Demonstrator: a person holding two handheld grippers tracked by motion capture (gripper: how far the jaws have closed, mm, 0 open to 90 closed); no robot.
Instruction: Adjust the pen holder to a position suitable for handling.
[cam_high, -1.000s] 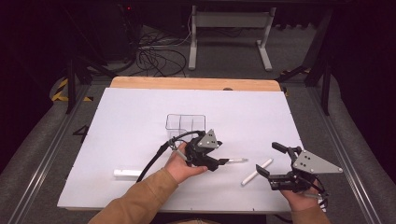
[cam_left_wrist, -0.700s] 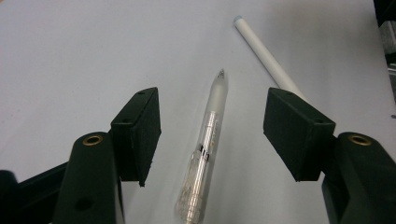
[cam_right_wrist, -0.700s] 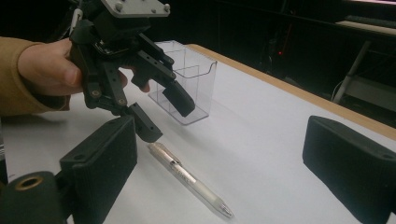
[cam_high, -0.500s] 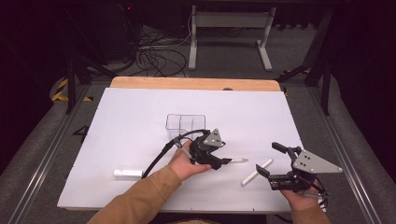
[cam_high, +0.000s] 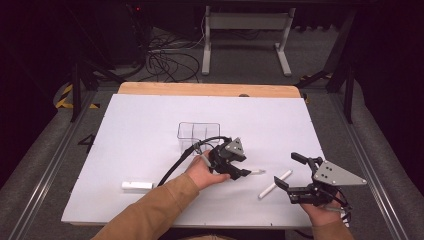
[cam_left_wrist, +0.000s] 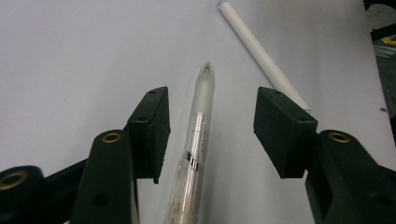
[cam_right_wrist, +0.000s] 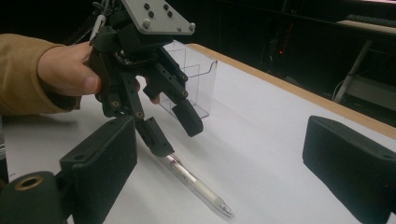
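A clear pen (cam_left_wrist: 198, 130) lies on the white table, its tip pointing away from my left gripper (cam_left_wrist: 215, 114). The jaws straddle the pen and have just been closing, with a gap still visible on each side of it, so nothing is gripped. In the high view this gripper (cam_high: 245, 172) sits at the table's middle front, over the pen (cam_high: 256, 172). My right gripper (cam_high: 286, 169) rests open at the front right, with nothing between its pads. From the right gripper view (cam_right_wrist: 224, 154), the left gripper (cam_right_wrist: 176, 134) stands tilted down over the pen (cam_right_wrist: 201, 186).
A white marker (cam_high: 275, 183) lies just right of the pen, also seen beyond it (cam_left_wrist: 261, 56). A clear plastic compartment box (cam_high: 198, 134) stands behind the left hand. Another white marker (cam_high: 136, 185) lies at the front left.
My left gripper has shifted slightly right onto the pen and its jaws have narrowed around it. The right gripper has stayed put.
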